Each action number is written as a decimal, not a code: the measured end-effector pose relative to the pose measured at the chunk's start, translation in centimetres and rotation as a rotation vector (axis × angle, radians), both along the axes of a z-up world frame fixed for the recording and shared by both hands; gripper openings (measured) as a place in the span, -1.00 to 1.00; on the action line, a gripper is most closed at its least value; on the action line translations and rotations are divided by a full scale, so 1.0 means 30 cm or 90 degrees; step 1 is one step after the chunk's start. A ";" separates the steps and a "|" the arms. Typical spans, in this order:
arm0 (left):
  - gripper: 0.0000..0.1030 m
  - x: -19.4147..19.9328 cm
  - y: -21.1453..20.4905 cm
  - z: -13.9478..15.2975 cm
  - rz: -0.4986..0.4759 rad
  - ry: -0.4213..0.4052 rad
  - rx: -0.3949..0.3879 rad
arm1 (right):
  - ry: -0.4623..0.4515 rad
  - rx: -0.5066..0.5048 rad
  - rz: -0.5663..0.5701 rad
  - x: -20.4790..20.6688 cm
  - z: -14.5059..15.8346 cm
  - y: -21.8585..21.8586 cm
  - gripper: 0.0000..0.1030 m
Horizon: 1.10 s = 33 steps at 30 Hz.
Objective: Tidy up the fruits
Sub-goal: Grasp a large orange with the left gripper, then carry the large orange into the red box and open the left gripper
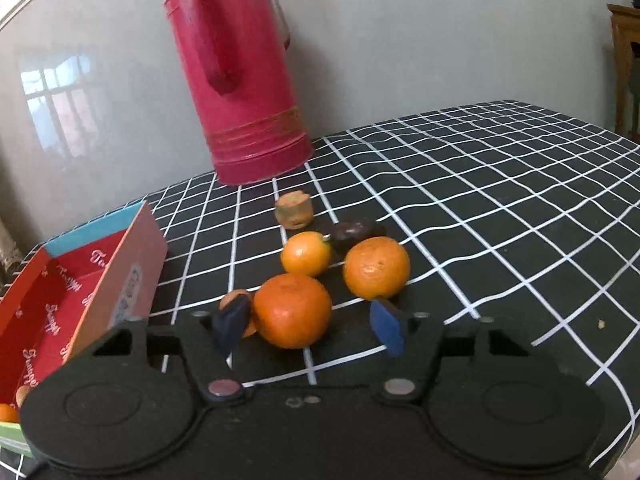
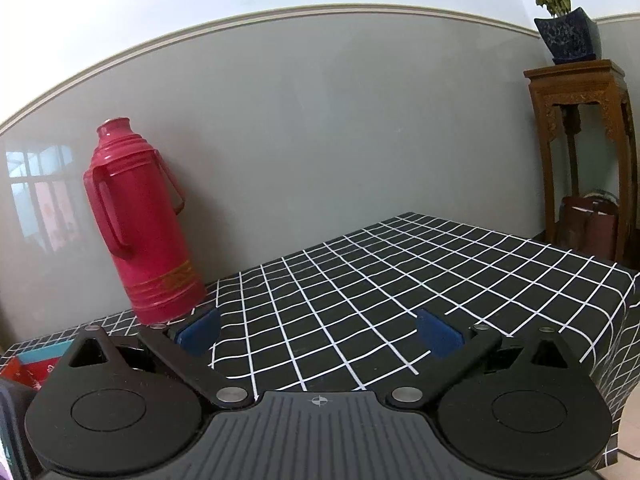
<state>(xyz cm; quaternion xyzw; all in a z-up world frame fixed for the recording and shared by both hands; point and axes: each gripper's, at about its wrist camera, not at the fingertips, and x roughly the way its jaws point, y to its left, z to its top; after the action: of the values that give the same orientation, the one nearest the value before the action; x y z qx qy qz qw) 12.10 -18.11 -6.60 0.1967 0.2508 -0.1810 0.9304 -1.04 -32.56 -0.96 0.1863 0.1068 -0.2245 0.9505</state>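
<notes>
In the left wrist view my left gripper (image 1: 308,326) is open, its blue pads either side of a large orange (image 1: 293,310) on the black checked tablecloth (image 1: 480,200). The orange sits between the pads with gaps on both sides. A second orange (image 1: 376,267) lies just beyond the right pad, a smaller one (image 1: 306,254) behind, and a small orange fruit (image 1: 236,300) shows partly behind the left pad. A dark brown fruit (image 1: 354,233) lies at the back. An open red box (image 1: 80,300) stands at the left with small fruit (image 1: 8,412) inside. My right gripper (image 2: 320,334) is open and empty above bare cloth.
A tall red thermos (image 1: 240,80) stands at the back by the grey wall; it also shows in the right wrist view (image 2: 140,224). A cork stopper (image 1: 294,210) lies in front of it. A wooden stand (image 2: 580,152) with a potted plant (image 2: 564,20) is beyond the table's right edge.
</notes>
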 end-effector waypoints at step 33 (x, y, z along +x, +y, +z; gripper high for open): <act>-0.39 0.142 0.474 0.163 0.364 -0.031 -0.052 | 0.040 -0.009 0.113 0.132 -0.022 0.152 1.00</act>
<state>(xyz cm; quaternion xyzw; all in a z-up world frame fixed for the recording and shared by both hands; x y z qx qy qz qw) 16.37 -3.90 -1.71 0.0843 0.2663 0.0832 0.9566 2.92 -28.00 -1.62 0.1622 0.1507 -0.1460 0.9642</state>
